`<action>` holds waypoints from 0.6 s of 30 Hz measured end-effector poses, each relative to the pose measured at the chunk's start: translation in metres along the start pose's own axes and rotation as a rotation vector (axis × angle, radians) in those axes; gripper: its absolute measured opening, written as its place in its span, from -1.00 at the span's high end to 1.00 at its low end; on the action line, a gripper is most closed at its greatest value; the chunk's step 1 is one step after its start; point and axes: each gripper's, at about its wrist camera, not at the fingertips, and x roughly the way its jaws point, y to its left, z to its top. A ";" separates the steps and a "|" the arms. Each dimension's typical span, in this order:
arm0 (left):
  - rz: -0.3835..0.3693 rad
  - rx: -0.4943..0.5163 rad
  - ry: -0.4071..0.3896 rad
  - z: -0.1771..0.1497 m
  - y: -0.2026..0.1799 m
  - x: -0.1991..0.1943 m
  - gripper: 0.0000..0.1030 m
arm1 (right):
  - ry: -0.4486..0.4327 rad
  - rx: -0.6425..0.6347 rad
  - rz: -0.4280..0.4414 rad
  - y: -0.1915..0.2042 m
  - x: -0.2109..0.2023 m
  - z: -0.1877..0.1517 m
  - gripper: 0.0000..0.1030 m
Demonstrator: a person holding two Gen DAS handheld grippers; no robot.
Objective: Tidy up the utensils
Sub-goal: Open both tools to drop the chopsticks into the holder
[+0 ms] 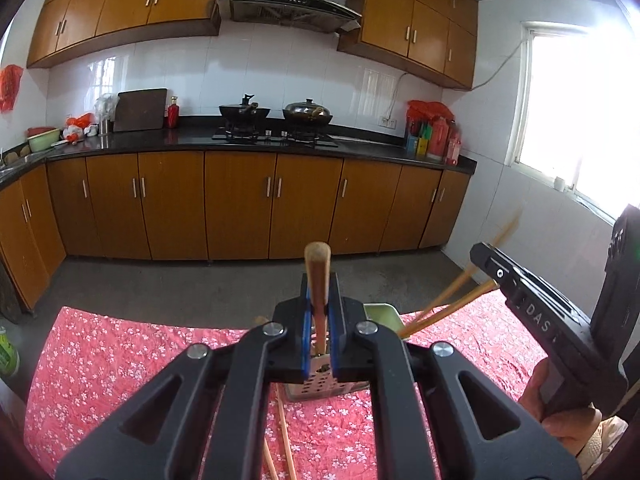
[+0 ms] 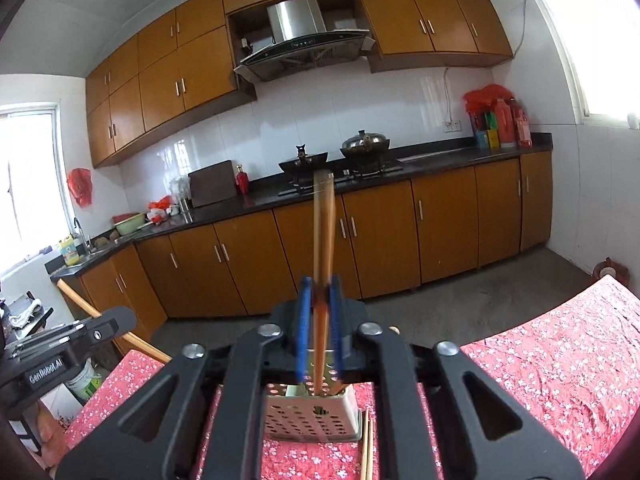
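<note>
Left wrist view shows the left gripper (image 1: 319,316) clenched on a wooden handle (image 1: 317,280); the handle stands almost upright between the blue pads (image 1: 306,332), and its rounded end rises above the fingertips; what kind of utensil it is, I cannot tell, because the lower part is hidden. Under the jaws stands a perforated metal utensil holder (image 1: 316,386) on the table with a red flowered tablecloth (image 1: 120,352); the lower part of the handle goes down toward the holder's opening. Some loose chopsticks (image 1: 286,440) lie on the cloth just beside the holder, nearer to the camera.

At the right side of this view the right gripper (image 1: 490,266) is seen from the side, with the person's hand (image 1: 556,408) on its grip; a pair of chopsticks (image 1: 444,306) is held in it, tilted, with the lower ends near the holder.

Right wrist view shows the right gripper (image 2: 319,312) grasping the pair of chopsticks (image 2: 323,240) between its blue pads (image 2: 304,320); the sticks are blurred and point upward, and their lower ends reach into the utensil holder (image 2: 310,416), in its back part. More chopsticks (image 2: 367,444) lie on the cloth, touching the holder's right side. The left gripper (image 2: 116,320) appears at the left edge with the wooden handle (image 2: 100,312) in it.
</note>
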 end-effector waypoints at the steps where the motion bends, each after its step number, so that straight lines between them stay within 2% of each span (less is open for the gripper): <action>1: 0.000 -0.004 -0.005 0.001 0.001 -0.001 0.79 | -0.006 0.001 -0.008 -0.001 -0.003 0.000 0.14; 2: 0.004 -0.007 -0.009 0.001 0.003 -0.002 0.73 | -0.015 0.004 -0.011 -0.003 -0.006 0.000 0.08; 11: 0.039 -0.052 -0.079 -0.001 0.015 -0.046 0.59 | -0.046 0.019 -0.054 -0.017 -0.042 0.011 0.08; 15: 0.093 -0.062 -0.087 -0.022 0.032 -0.072 0.51 | -0.002 0.021 -0.106 -0.034 -0.061 -0.009 0.07; 18: 0.142 -0.062 -0.051 -0.051 0.050 -0.076 0.46 | 0.097 0.024 -0.166 -0.053 -0.060 -0.042 0.07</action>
